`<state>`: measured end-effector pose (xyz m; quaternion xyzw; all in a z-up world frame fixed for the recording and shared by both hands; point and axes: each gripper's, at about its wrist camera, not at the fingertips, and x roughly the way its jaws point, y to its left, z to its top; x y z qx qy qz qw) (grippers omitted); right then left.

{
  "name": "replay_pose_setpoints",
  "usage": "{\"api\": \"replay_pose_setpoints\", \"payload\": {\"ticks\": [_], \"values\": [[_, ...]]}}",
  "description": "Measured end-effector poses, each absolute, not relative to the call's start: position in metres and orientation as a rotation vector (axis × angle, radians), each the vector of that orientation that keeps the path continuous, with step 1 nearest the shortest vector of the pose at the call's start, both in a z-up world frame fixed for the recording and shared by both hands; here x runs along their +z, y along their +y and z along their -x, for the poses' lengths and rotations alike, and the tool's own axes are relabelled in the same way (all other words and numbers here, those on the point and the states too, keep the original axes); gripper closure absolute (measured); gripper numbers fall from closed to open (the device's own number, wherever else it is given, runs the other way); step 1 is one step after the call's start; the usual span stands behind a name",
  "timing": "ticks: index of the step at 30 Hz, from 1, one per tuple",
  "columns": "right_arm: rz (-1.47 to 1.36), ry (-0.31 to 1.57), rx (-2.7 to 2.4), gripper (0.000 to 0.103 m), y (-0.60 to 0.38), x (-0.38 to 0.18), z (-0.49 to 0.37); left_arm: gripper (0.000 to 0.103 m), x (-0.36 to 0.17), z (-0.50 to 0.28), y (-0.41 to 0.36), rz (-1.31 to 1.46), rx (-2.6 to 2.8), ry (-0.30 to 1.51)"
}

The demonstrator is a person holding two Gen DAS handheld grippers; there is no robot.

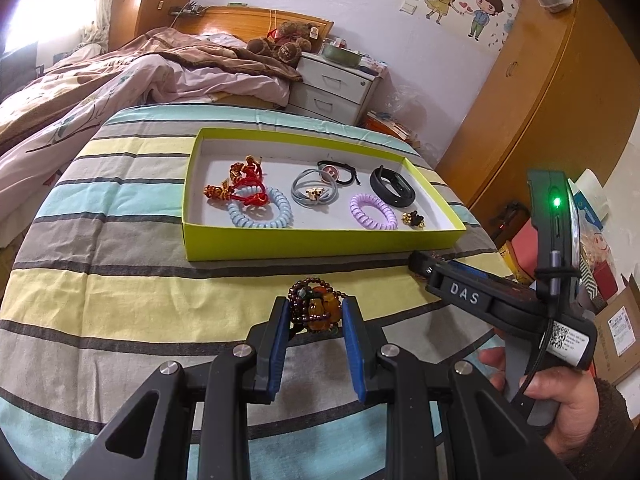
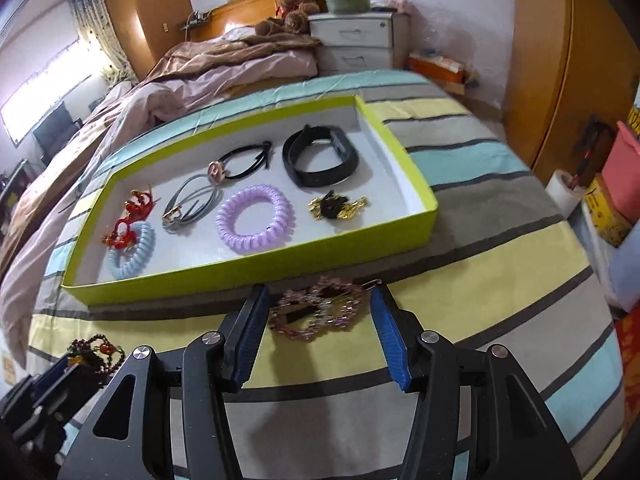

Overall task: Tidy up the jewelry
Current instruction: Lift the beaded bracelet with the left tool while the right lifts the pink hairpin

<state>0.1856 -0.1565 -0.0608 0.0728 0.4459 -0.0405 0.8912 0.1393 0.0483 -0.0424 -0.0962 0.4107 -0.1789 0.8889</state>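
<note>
Beaded bracelet [image 1: 316, 306] w/ amber stone betw. ribbed jaws

Daylight from the curtained window [image 2: 44, 80] blows out at left; fisheye edges curve, corners darken.

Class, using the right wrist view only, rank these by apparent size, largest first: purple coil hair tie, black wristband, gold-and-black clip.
1. Purple coil hair tie and black wristband: look about alike, and the wristband lies farther away, so unranked.
2. Gold-and-black clip: clearly smallest.

A dark beaded bracelet [image 1: 316, 306] with amber stones sits pinched between blue pads. The pink sparkly bracelet [image 2: 318, 314] lies flat on the striped cloth just before the lime-green tray [image 2: 256, 266], already holding hair ties.
</note>
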Motion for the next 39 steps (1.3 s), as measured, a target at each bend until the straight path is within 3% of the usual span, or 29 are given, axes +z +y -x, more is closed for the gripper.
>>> {"api": "replay_pose_setpoints", "payload": {"ticks": [12,29,32,34,36,39], "values": [[-0.235,0.914,-0.088,0.05,-0.216,-0.053,-0.146,0.076,-0.043,-0.139,0.041,0.198,-0.394,0.856],[-0.213,0.901,0.041,0.05,-0.207,-0.059,-0.161,0.076,-0.042,-0.142,0.032,0.185,-0.389,0.872],[-0.175,0.904,0.046,0.057,-0.204,-0.059,-0.16,0.076,-0.041,-0.141,0.03,0.178,-0.388,0.871],[-0.154,0.91,0.052,0.07,-0.203,-0.059,-0.161,0.076,-0.041,-0.142,0.029,0.173,-0.388,0.872],[-0.151,0.916,0.059,0.076,-0.205,-0.06,-0.161,0.076,-0.041,-0.142,0.027,0.169,-0.388,0.874],[-0.14,0.917,0.07,0.079,-0.207,-0.06,-0.159,0.076,-0.041,-0.142,0.025,0.166,-0.385,0.876]]}}
